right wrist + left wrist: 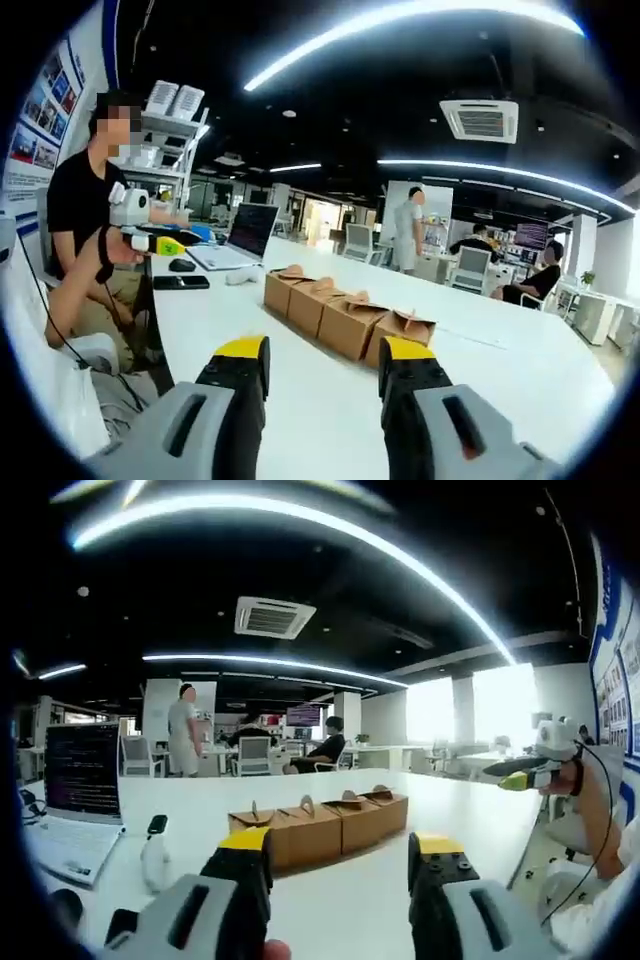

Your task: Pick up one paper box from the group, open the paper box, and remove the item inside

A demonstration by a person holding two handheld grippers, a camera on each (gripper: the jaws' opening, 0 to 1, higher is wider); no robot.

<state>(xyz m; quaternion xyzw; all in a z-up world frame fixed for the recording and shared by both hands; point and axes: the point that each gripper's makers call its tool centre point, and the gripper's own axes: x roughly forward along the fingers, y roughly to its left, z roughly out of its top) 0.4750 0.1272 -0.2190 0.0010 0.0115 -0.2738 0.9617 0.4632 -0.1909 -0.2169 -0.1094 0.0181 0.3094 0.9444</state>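
In the left gripper view the left claw (341,852) rises from the bottom with its yellow-tipped jaws spread and nothing between them, held above the white counter (440,810). Just beyond the jaws stands a row of four brown paper boxes (320,825), set side by side and touching, each with a small tab sticking up from its top. To the left of the row lie a white mouse-like object (153,855) and an open laptop (72,800) with a lit screen. At the right edge of this view the other claw (525,773) shows in a person's hand. In the right gripper view the right claw (324,362) likewise has its jaws apart and empty over the counter, with the same row of boxes (345,318) just past its tips. Beyond them a dark phone (181,282) and a mouse (182,265) lie near the laptop. Farther off, a standing person (184,730) and seated people occupy the office.
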